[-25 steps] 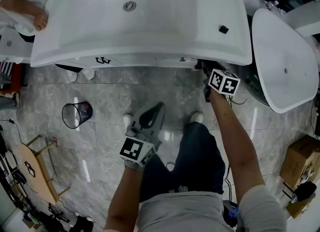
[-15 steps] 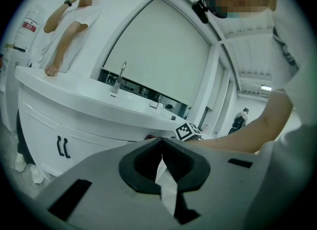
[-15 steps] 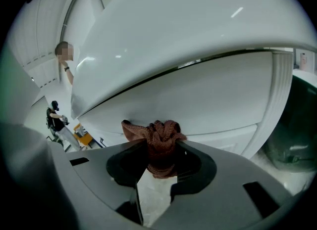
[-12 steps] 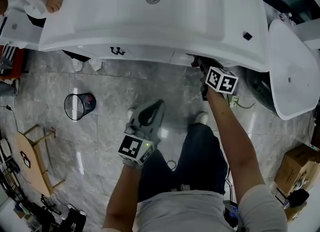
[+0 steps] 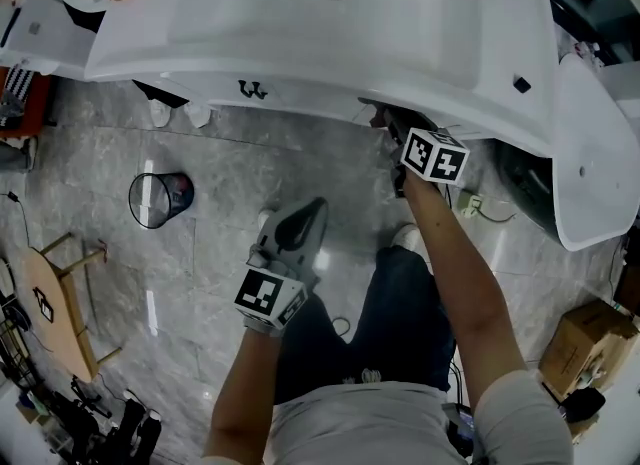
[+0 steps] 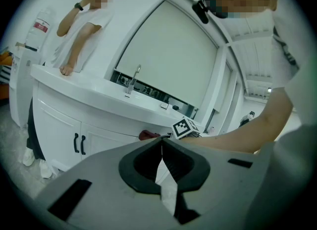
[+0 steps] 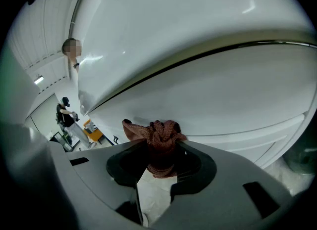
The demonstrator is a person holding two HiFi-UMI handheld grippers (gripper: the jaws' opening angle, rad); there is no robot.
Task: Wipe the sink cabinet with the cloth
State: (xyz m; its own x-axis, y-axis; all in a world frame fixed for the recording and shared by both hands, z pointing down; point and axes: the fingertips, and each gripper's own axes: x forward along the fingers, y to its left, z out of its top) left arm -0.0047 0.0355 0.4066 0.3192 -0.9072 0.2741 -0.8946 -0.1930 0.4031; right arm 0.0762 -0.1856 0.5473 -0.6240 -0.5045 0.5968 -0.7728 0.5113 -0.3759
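The white sink cabinet carries a white countertop with a basin. A bunched reddish-brown cloth is pinched in my right gripper, which is shut on it and presses it against the cabinet's white front just under the counter's edge. In the head view the right gripper reaches under the counter's rim at the right. From the left gripper view the cloth shows as a dark red lump by the marker cube. My left gripper hangs over the floor, shut, nothing in it.
A wire wastebasket stands on the grey stone floor at left. Another person leans on the counter's left end. A second white basin sits at right, a cardboard box below it. My shoes are near the cabinet.
The head view has shifted rightwards along the counter. My right gripper with the cloth has slid a little to the left along the cabinet front. The left gripper has stayed put.
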